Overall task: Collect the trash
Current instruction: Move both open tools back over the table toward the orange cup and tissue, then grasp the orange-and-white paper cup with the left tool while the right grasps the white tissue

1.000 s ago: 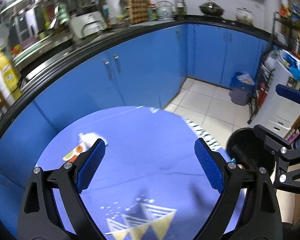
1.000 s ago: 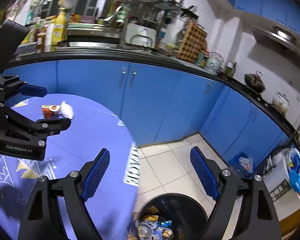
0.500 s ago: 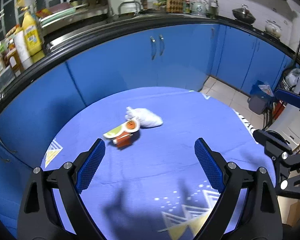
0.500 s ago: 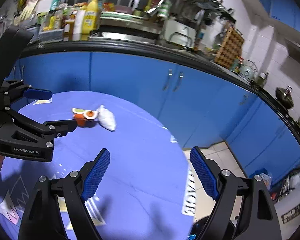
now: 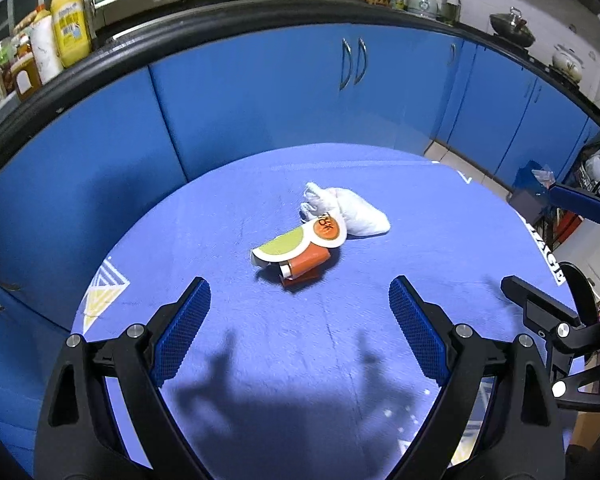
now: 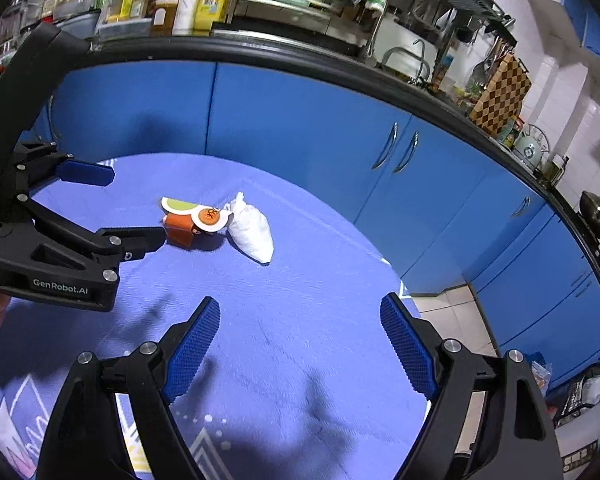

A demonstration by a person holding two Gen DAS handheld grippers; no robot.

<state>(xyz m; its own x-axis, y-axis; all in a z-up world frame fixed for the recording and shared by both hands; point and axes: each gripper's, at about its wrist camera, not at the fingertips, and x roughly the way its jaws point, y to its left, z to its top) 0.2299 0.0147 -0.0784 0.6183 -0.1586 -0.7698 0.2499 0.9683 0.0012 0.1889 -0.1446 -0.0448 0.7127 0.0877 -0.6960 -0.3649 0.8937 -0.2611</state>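
On the round table's blue cloth (image 5: pixel 340 360) lies an orange package with a green and white label (image 5: pixel 300 248), touching a tied white bag (image 5: pixel 352 212). Both also show in the right wrist view, the package (image 6: pixel 192 220) left of the bag (image 6: pixel 252 230). My left gripper (image 5: pixel 300 332) is open and empty, a short way in front of the package. My right gripper (image 6: pixel 300 348) is open and empty, nearer the table's right side; it shows at the right edge of the left wrist view (image 5: pixel 548 320). The left gripper shows at the left of the right wrist view (image 6: pixel 120 208).
Blue cabinets (image 5: pixel 300 92) curve close behind the table under a black counter (image 6: pixel 300 52) crowded with bottles and dishes. A tiled floor (image 6: pixel 452 320) lies to the right of the table. A black bin's rim (image 5: pixel 580 292) shows at the right of the table.
Both grippers have swung left from the bin and floor toward the table. The package and bag now sit centred ahead of the left gripper. Both stay open.
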